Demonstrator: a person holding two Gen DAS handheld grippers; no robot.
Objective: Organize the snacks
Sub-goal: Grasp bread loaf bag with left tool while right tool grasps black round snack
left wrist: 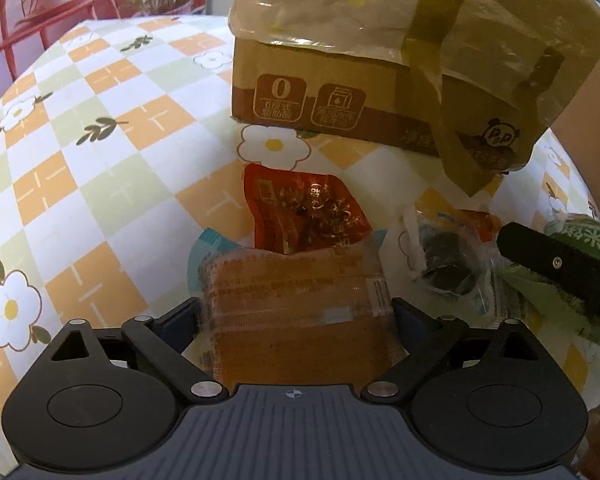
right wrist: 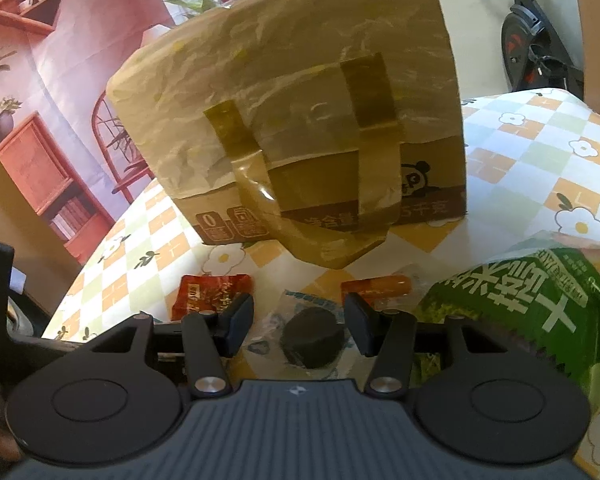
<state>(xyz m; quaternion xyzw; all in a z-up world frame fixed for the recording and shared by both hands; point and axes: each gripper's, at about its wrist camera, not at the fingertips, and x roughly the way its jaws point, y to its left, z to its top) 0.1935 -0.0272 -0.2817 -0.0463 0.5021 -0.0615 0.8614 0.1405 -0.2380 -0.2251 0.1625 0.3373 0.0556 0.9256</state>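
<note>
My left gripper (left wrist: 296, 312) is shut on a clear-wrapped brown pastry packet (left wrist: 296, 304), which fills the gap between its fingers. Beyond it a red snack pouch (left wrist: 304, 212) lies on the checked tablecloth (left wrist: 100, 152). A clear packet with a dark round cookie (left wrist: 444, 256) lies to the right; it also shows in the right wrist view (right wrist: 312, 340). My right gripper (right wrist: 300, 324) is open, its fingers on either side of that cookie packet, just above it. The red pouch (right wrist: 208, 292) lies left of it, and an orange packet (right wrist: 380, 286) lies behind it.
A taped cardboard box (left wrist: 380, 48) covered with plastic stands at the back of the table (right wrist: 300, 100). A large green snack bag (right wrist: 520, 312) lies at the right. The right gripper's finger (left wrist: 556, 264) reaches in at the right edge of the left wrist view.
</note>
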